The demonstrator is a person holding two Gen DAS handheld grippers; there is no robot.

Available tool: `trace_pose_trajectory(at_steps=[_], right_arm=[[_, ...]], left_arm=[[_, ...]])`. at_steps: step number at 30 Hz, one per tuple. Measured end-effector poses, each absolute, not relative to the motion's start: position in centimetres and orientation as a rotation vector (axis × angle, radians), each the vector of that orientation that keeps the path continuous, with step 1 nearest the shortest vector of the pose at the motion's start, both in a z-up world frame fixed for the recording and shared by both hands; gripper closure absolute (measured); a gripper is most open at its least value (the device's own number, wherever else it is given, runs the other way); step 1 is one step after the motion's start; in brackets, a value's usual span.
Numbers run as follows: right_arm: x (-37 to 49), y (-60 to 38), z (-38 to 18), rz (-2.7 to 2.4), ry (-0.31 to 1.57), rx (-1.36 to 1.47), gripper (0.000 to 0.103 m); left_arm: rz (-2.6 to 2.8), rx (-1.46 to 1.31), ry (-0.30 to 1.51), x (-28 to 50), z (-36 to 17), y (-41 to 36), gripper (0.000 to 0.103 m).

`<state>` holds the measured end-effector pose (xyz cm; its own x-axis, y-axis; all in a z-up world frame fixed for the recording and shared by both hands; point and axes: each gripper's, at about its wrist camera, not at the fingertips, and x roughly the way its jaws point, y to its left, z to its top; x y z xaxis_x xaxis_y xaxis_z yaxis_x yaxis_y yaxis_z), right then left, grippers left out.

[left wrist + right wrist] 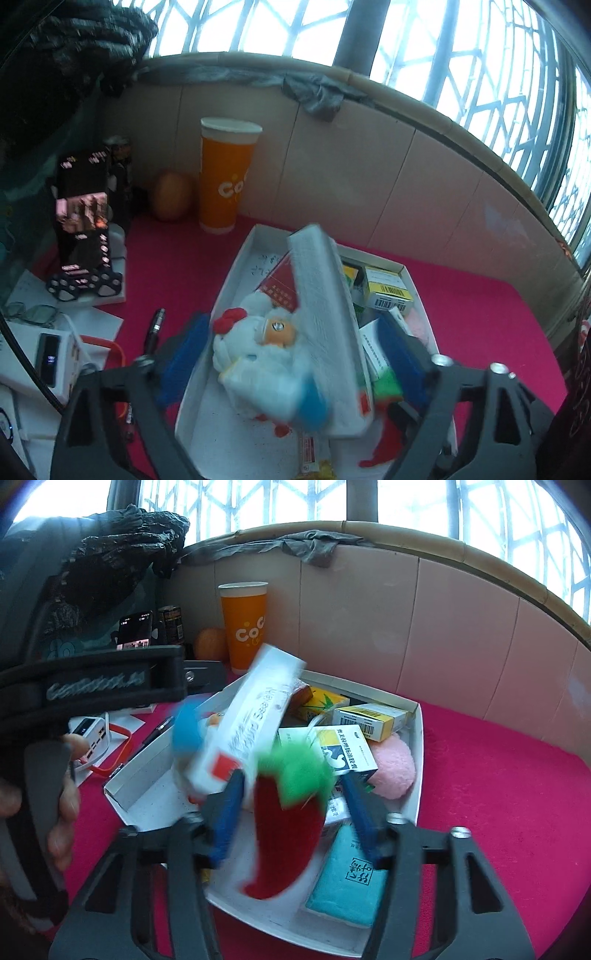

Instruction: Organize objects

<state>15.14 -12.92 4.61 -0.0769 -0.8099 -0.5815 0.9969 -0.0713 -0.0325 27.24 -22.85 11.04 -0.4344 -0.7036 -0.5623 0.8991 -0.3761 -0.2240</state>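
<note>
Landmark = white tray [236, 266] on the pink bench [480, 314]. Behind tray, by the tiled wall: orange cup [225, 177], w/ a round orange fruit [171, 197] just left of it. Left of tray: phone on a stand [83, 221], pen [157, 326], white power bank [51, 360] w/ orange cable. Inside tray, far end: yellow boxes [369, 716], a green-leaf carton [319, 701], pink fluffy thing [393, 766] at right wall; teal packet [349, 878] at near right corner. A long white box [325, 325] sits tilted up across the tray's middle, blurred, blocking view of the boxes behind. White plush chicken [258, 343] lies in tray just left of that box, between the left gripper's [291, 354] blue pads, which stand wide apart and don't press it. Red plush chili w/ green top [284, 812] is blurred between the right gripper's [295, 812] pads; jaws parted, not pinching. A hand [62, 805] holds the left gripper's handle, left of tray.
</note>
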Motion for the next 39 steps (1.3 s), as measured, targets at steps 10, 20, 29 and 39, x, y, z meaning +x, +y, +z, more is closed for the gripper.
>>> trace_pose_trajectory(at_steps=[10,20,29,39], right_arm=[[15.3,-10.8,5.7,-1.641,0.463,0.401,0.021],[15.2,-9.7,5.0,-1.645,0.475,0.421,0.021],[14.2,-8.4,4.8,-1.669,0.439,0.449,0.021],[14.2,-6.5,5.4,-1.737,0.433,0.374,0.021]], left_arm=[[-1.836,0.412,0.435,27.3,12.7,-20.0,0.0],[-1.771,0.438,0.454,27.9,11.6,-19.1,0.0],[-1.799,0.448,0.438,27.5,10.8,-17.2,0.0],[-1.737,0.489,0.24,25.7,11.5,-13.5,0.0]])
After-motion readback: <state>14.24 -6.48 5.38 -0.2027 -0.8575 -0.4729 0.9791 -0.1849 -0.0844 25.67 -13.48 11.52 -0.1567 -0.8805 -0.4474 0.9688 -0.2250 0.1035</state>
